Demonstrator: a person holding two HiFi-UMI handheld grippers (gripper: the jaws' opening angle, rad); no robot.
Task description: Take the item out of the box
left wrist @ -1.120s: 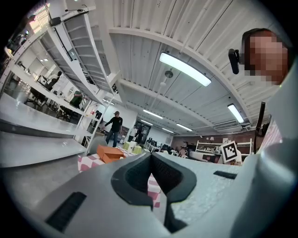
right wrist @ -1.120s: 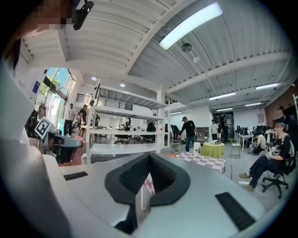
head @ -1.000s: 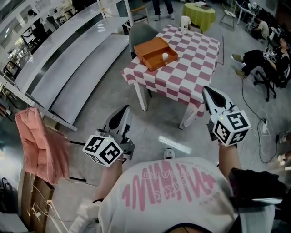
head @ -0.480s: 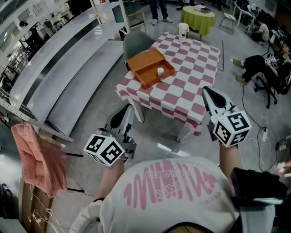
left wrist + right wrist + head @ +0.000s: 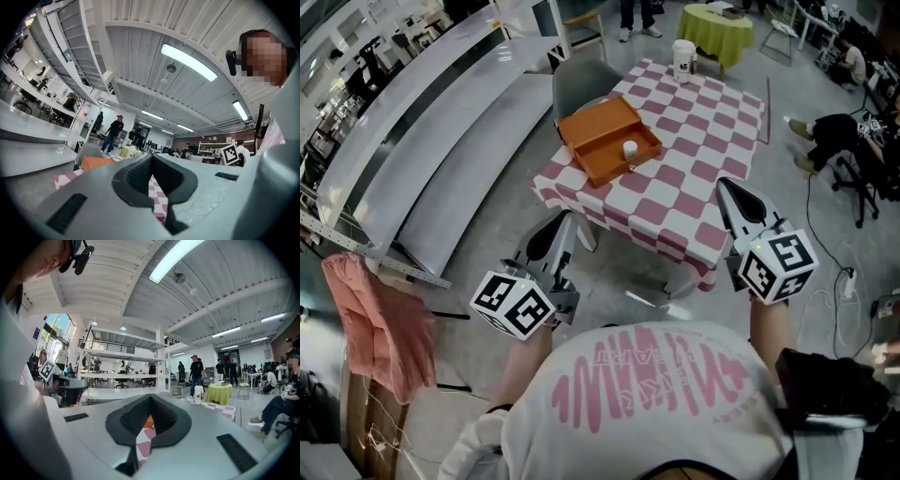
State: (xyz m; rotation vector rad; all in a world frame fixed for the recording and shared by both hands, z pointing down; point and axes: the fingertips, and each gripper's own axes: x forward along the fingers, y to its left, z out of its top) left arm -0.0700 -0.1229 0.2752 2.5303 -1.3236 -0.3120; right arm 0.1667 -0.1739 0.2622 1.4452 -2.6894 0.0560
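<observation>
An open orange box (image 5: 607, 141) lies on the far left part of a table with a red-and-white checked cloth (image 5: 675, 178). A small white item (image 5: 630, 148) stands inside the box. Both grippers hang in the air short of the table's near edge, pointing toward it. My left gripper (image 5: 562, 218) is shut and empty, over the floor by the table's near left corner. My right gripper (image 5: 725, 185) is shut and empty, over the near right edge. In the left gripper view the box (image 5: 96, 162) shows past the closed left gripper (image 5: 151, 161). The right gripper (image 5: 150, 401) also shows closed.
A white cup (image 5: 682, 59) stands at the table's far edge. A grey chair (image 5: 584, 77) is behind the box. Long grey benches (image 5: 441, 141) run on the left, with a pink cloth (image 5: 382, 309) near them. A green round table (image 5: 717, 23) and seated people (image 5: 848, 131) are beyond.
The table and box have drawn closer and lower in the head view. Both grippers keep the same pose and stay shut.
</observation>
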